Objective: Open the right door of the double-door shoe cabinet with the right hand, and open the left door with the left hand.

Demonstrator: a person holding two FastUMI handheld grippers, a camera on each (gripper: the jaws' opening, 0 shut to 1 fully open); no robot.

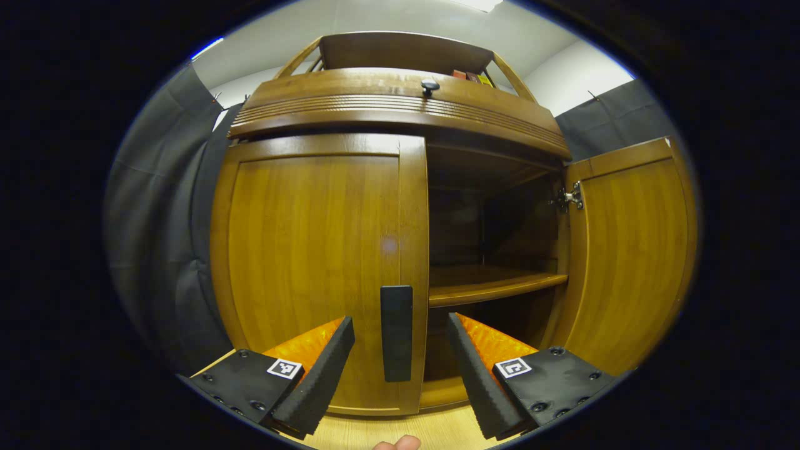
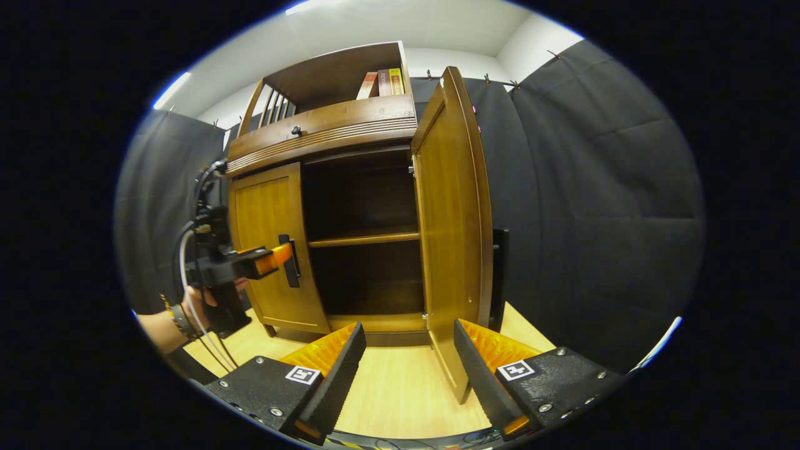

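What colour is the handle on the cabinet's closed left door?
Black: the handle is a plain dark bar on the left door, clearest in the left gripper view.

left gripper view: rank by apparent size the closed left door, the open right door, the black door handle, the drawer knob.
1. Closed left door, clearly largest.
2. Open right door; swung away and seen at an angle, so it looks smaller than it likely is.
3. Black door handle.
4. Drawer knob, smallest.
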